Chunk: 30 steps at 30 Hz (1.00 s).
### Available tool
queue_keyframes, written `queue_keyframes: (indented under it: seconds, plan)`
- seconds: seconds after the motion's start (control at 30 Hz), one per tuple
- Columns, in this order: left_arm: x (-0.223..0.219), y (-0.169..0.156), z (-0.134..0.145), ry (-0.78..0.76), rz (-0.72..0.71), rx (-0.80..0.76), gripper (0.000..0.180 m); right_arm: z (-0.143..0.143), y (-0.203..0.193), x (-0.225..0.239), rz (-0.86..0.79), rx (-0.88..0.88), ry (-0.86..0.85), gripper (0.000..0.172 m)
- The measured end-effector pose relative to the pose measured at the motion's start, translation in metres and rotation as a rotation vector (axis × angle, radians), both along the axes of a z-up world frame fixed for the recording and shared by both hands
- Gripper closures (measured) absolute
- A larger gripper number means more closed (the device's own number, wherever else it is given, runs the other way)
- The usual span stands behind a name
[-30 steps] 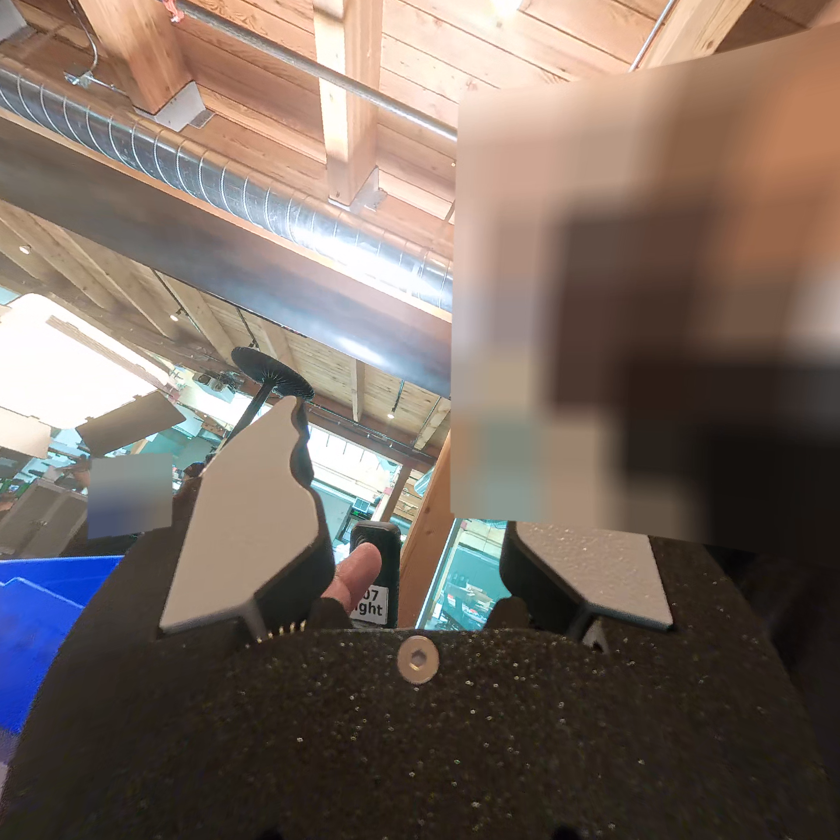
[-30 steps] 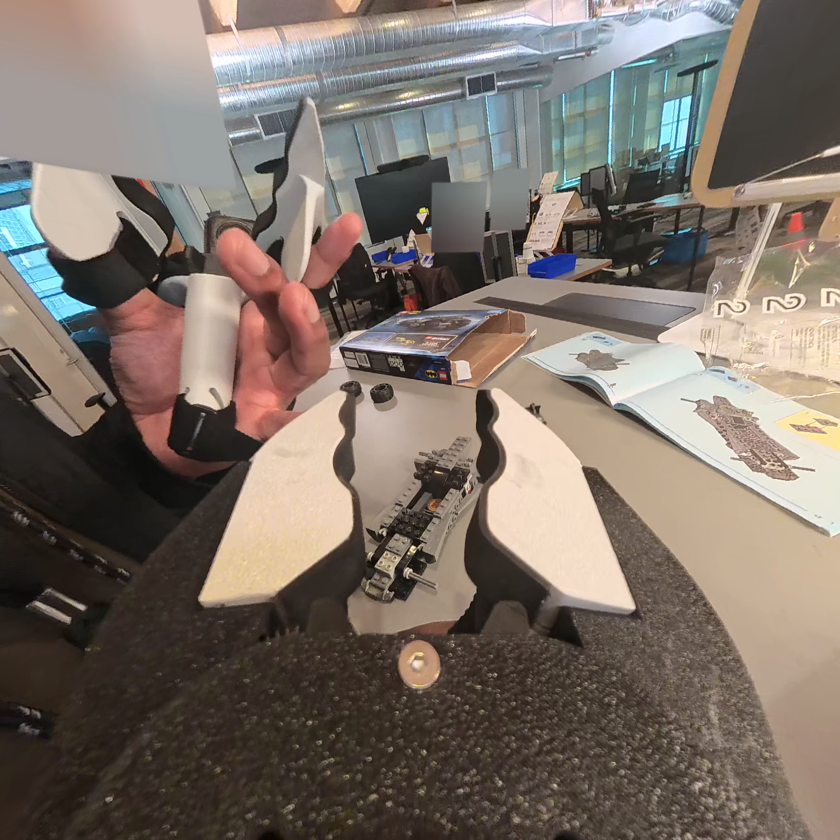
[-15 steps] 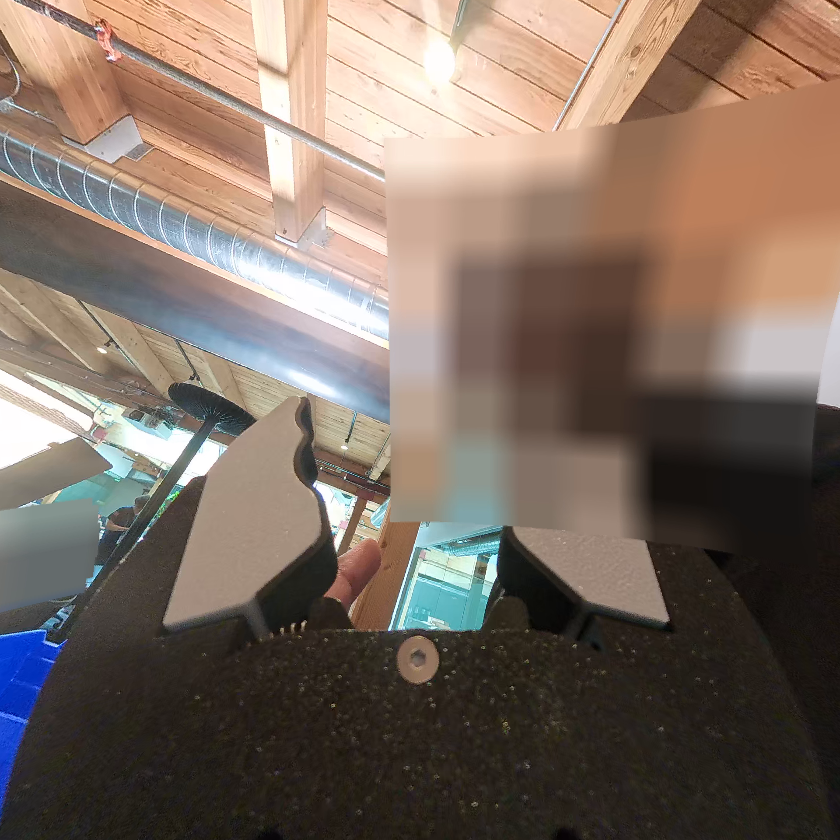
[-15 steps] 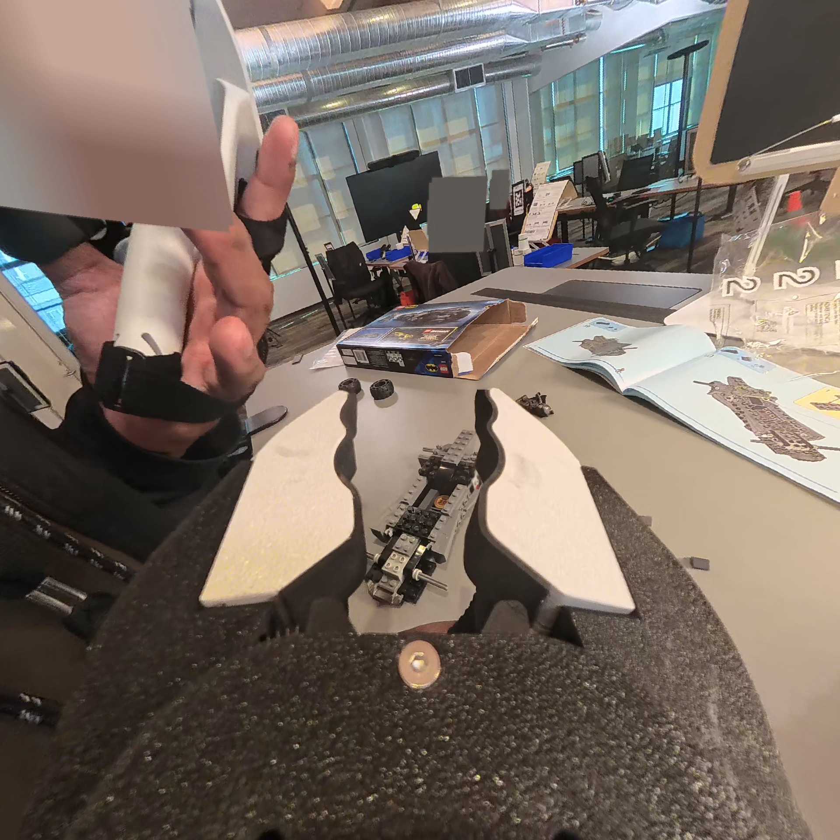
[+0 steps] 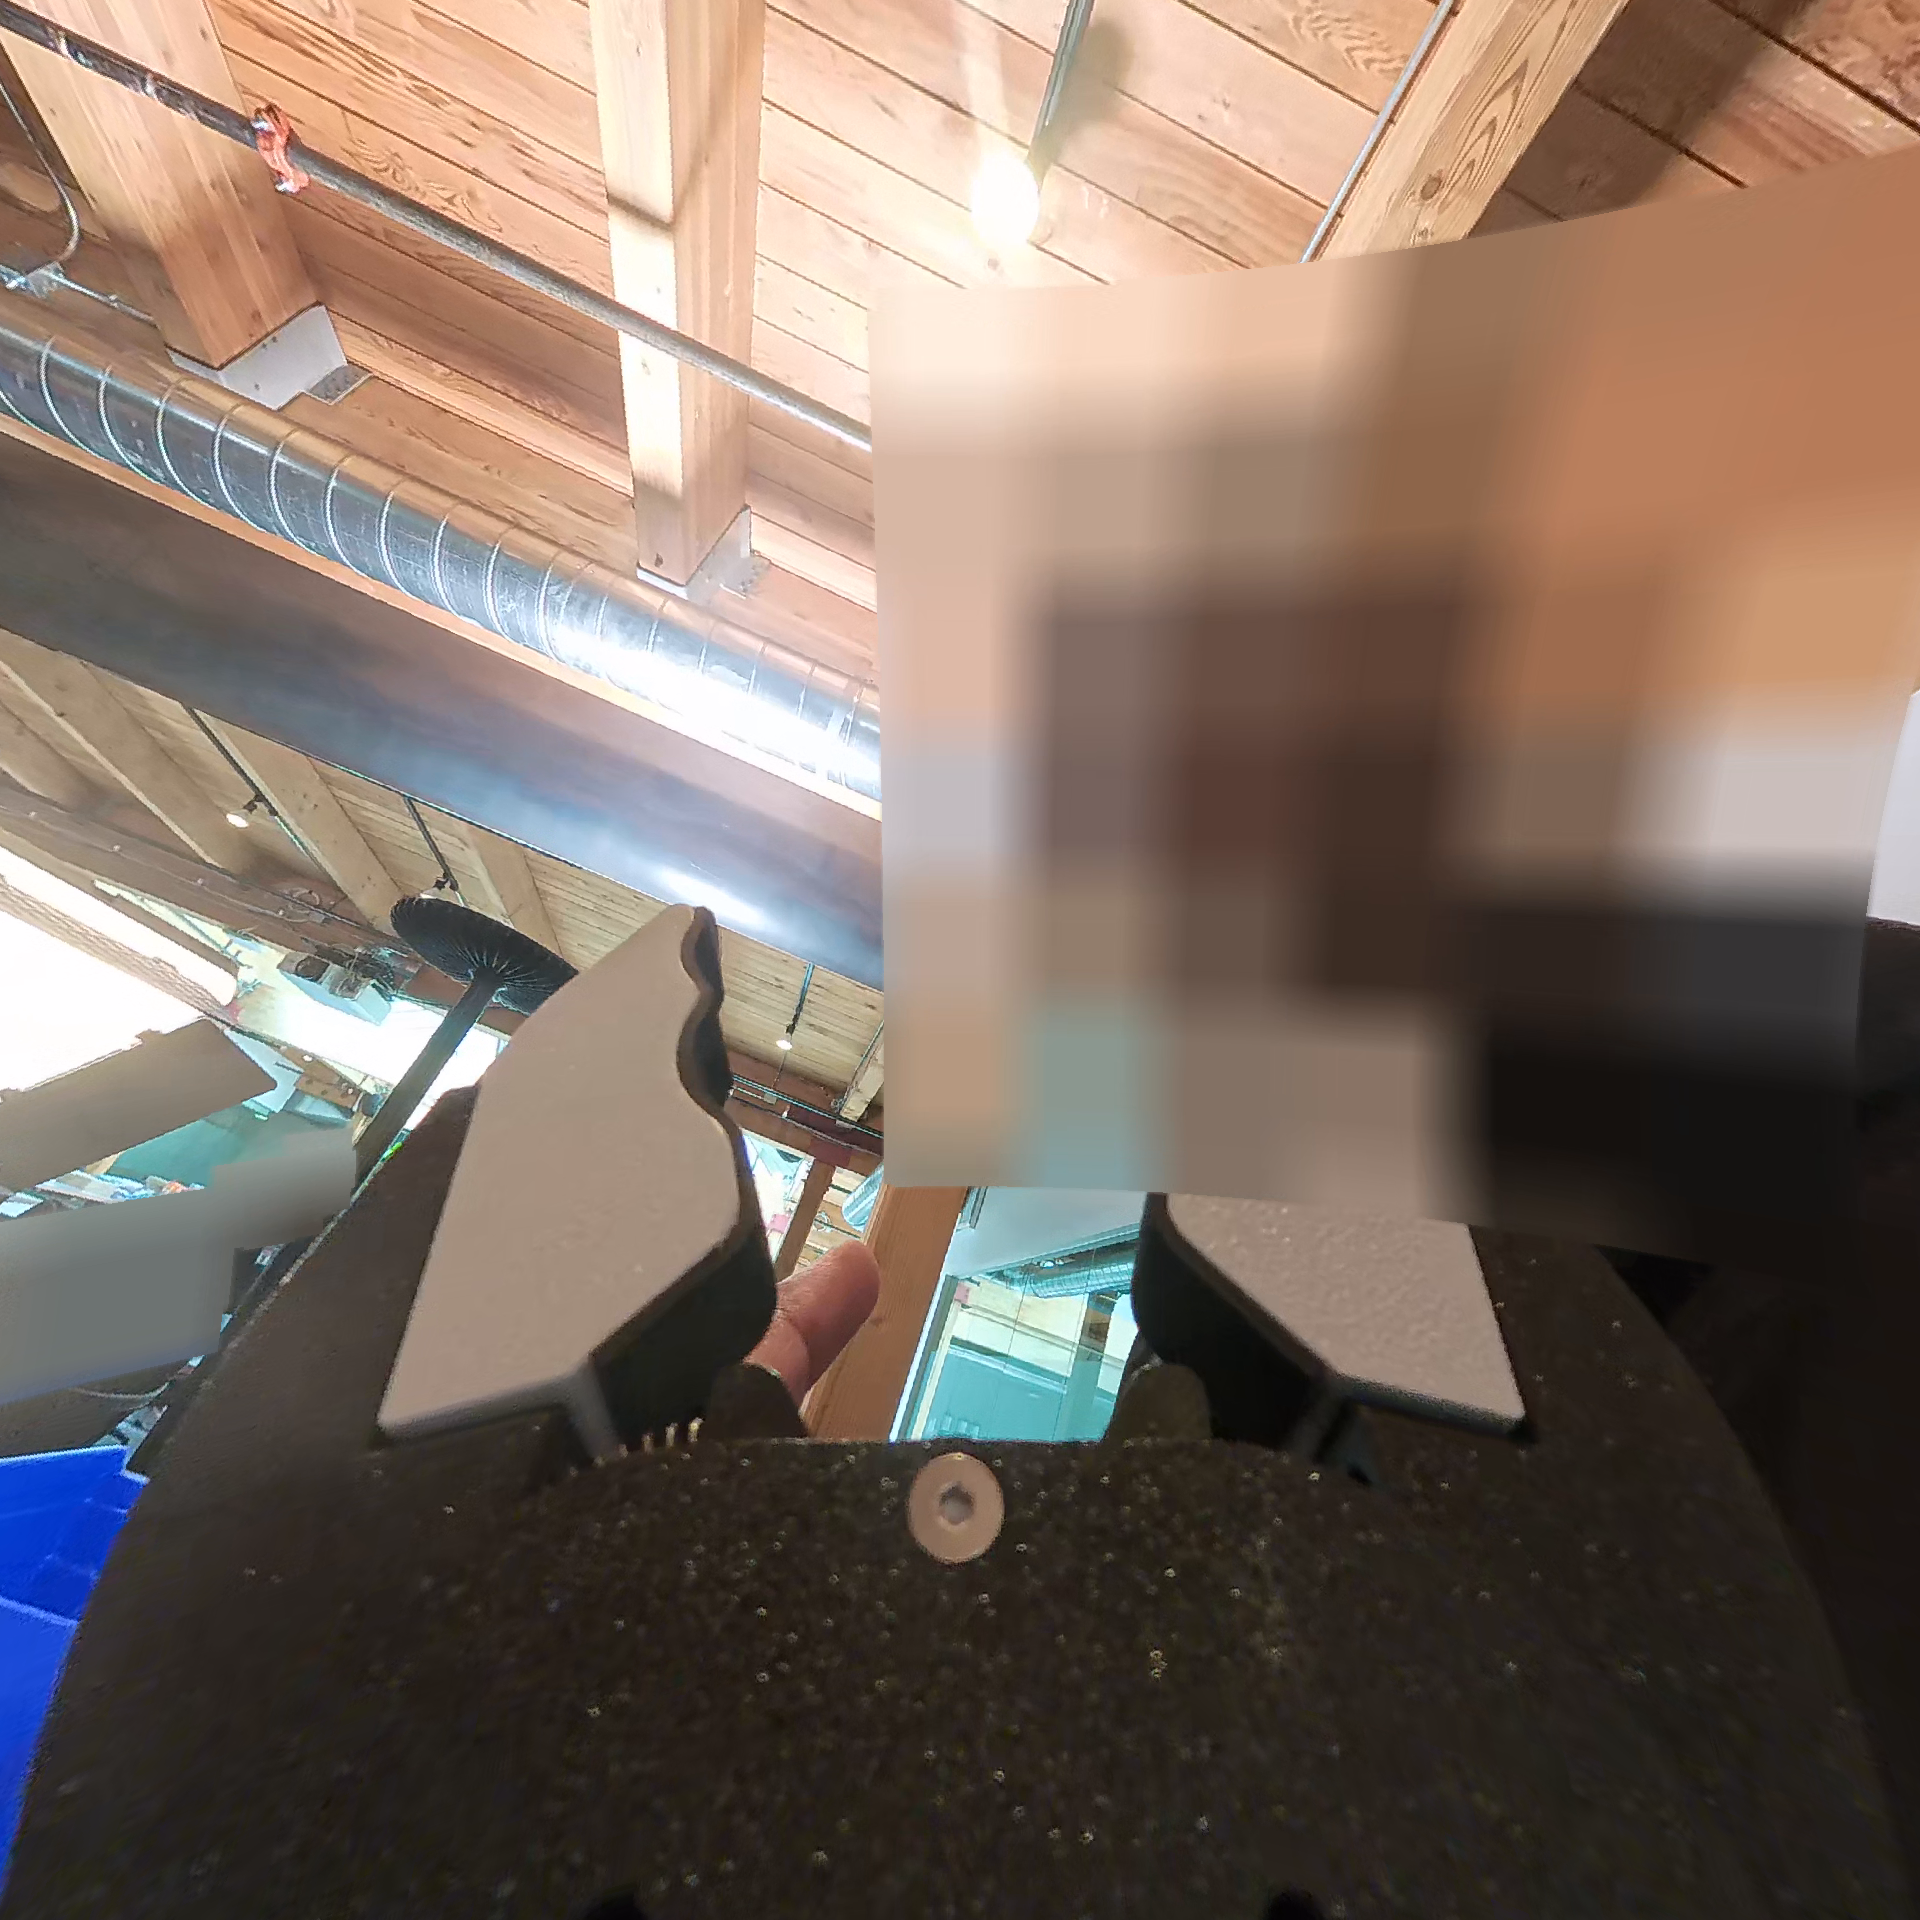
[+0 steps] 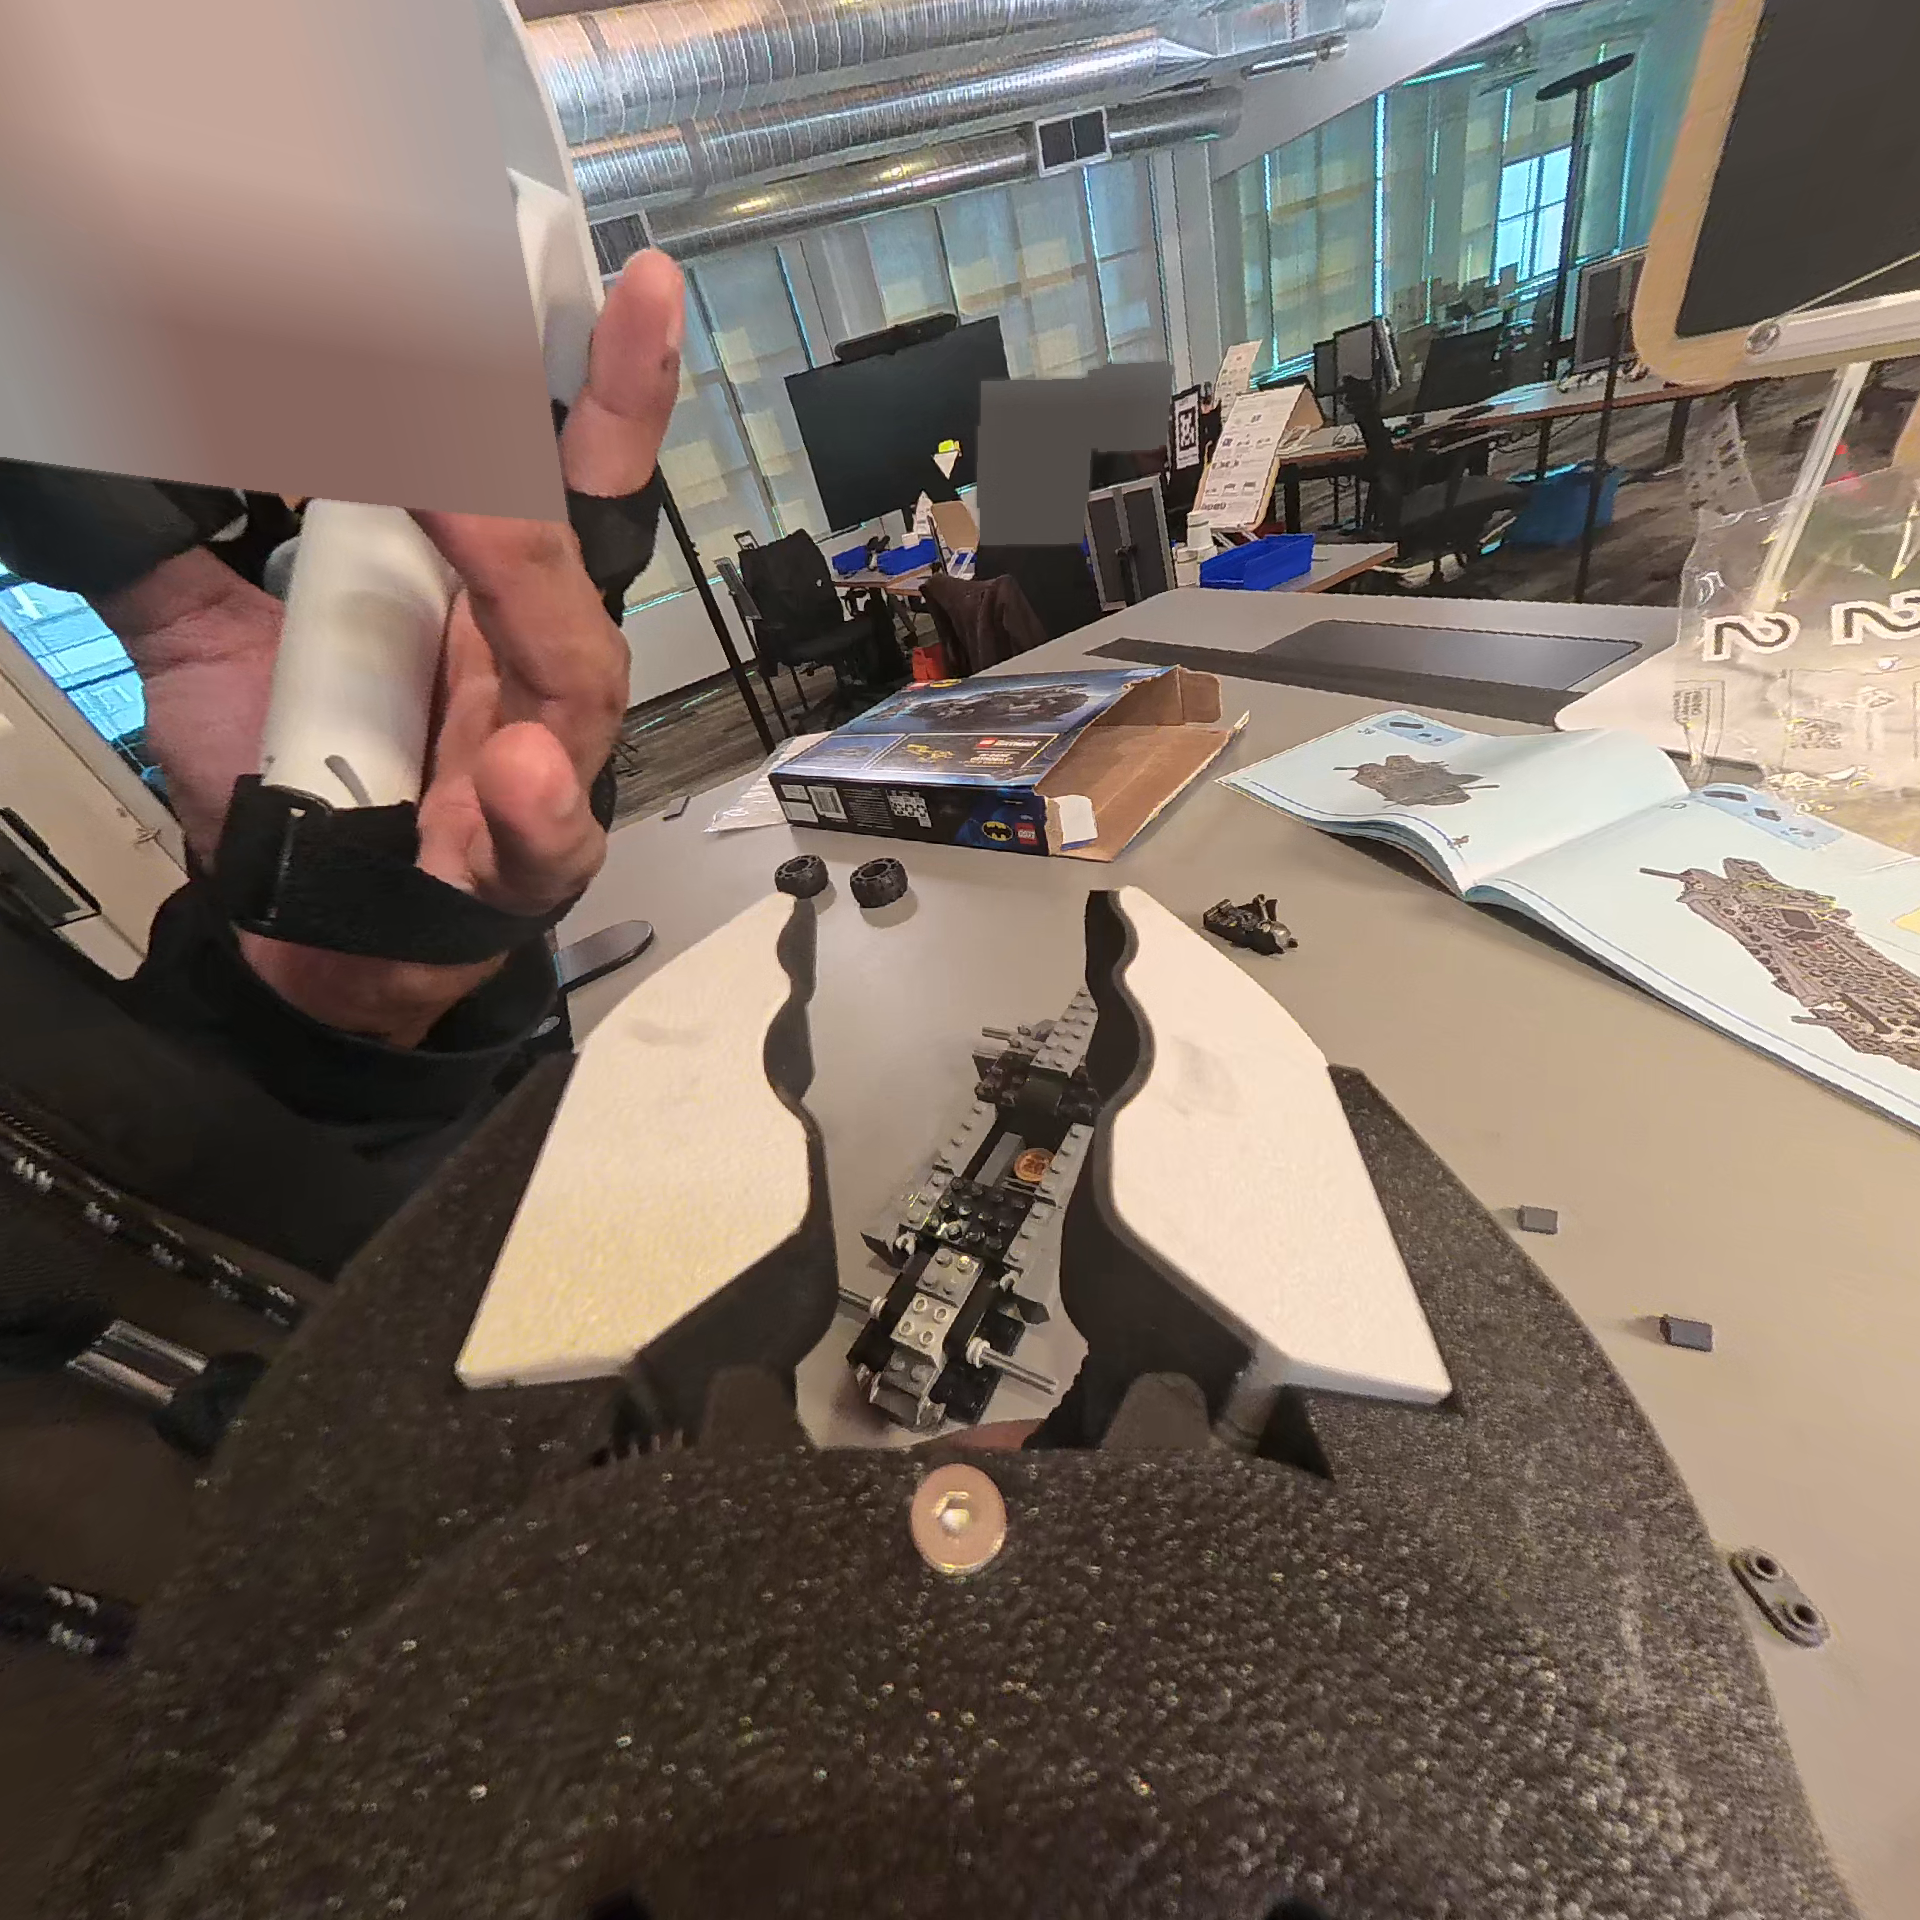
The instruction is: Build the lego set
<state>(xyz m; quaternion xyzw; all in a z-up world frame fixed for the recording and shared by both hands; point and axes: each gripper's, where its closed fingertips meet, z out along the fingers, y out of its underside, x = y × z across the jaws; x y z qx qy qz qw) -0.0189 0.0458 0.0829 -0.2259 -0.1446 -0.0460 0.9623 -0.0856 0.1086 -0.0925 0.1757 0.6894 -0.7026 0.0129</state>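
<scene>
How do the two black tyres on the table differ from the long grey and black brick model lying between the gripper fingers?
The tyres are small, round, all black and loose, lying beyond the right gripper. The brick model is long, narrow, grey and black, built from many studded pieces with bare axles sticking out, lying between the open fingers. Both rest on the grey table.

One brick-built chassis (image 6: 997,1205) on the grey table (image 6: 1455,1091), two black tyres (image 6: 840,881) just beyond the chassis, one open blue box (image 6: 966,758) behind them, one open booklet (image 6: 1621,862) right of the chassis, two small grey tiles (image 6: 1538,1218) near its right side, two grippers.
</scene>
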Motion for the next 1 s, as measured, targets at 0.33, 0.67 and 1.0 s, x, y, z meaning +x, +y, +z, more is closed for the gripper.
queue_keyframes:
  seconds: [0.33, 0.67, 1.0]
  plan:
    - [0.0, -0.008, -0.003, -0.004, 0.012, -0.024, 0.095, -0.006, -0.009, 0.0, -0.003, 0.026, -0.018, 0.121]
    - [-0.006, -0.009, -0.009, -0.019, 0.009, -0.067, 0.096, -0.018, -0.014, -0.004, -0.026, 0.095, -0.028, 0.122]
    - [-0.07, 0.003, -0.093, -0.32, 0.329, -0.571, 0.101, -0.108, 0.002, -0.041, -0.223, 0.684, -0.108, 0.127]
